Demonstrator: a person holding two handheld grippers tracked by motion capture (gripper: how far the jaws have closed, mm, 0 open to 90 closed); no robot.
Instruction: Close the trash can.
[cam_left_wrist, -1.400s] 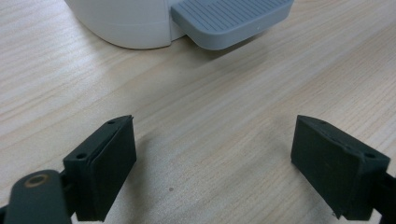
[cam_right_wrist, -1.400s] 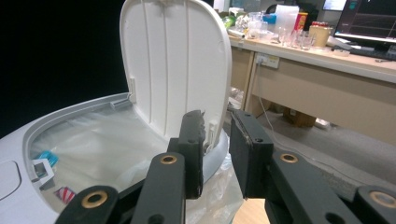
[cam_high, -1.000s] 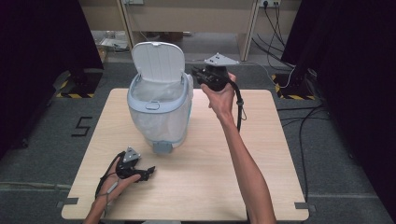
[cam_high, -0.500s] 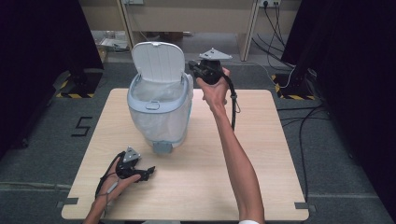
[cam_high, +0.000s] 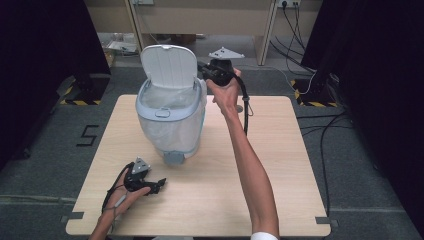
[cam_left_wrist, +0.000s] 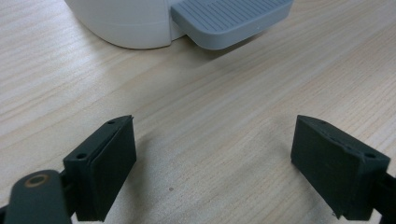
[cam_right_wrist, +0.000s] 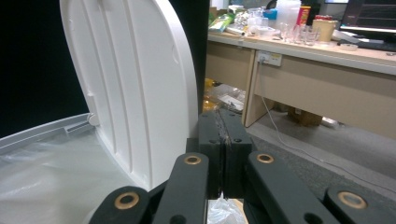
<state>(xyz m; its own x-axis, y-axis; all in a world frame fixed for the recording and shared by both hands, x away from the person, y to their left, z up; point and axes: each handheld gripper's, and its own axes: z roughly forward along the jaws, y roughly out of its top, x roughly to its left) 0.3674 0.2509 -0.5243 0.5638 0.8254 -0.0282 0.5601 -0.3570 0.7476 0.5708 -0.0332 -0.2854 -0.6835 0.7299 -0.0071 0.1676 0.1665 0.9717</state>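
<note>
White plastic pedal bin (cam_high: 171, 117) sitting near table (cam_high: 280, 165) far edge, lid (cam_high: 167, 66) standing up | light, stiff, slick, tip-prone; taking lid by top rim | right gripper (cam_high: 207, 74) jaws pressed together, holding nothing, beside lid | left gripper (cam_high: 159, 184) gaping wide, empty, near front-left corner.

Right arm stretched forward, right gripper (cam_high: 204, 71) raised, jaws pressed together, left gripper (cam_high: 159, 184) low, pointing right, jaws wide apart
</note>
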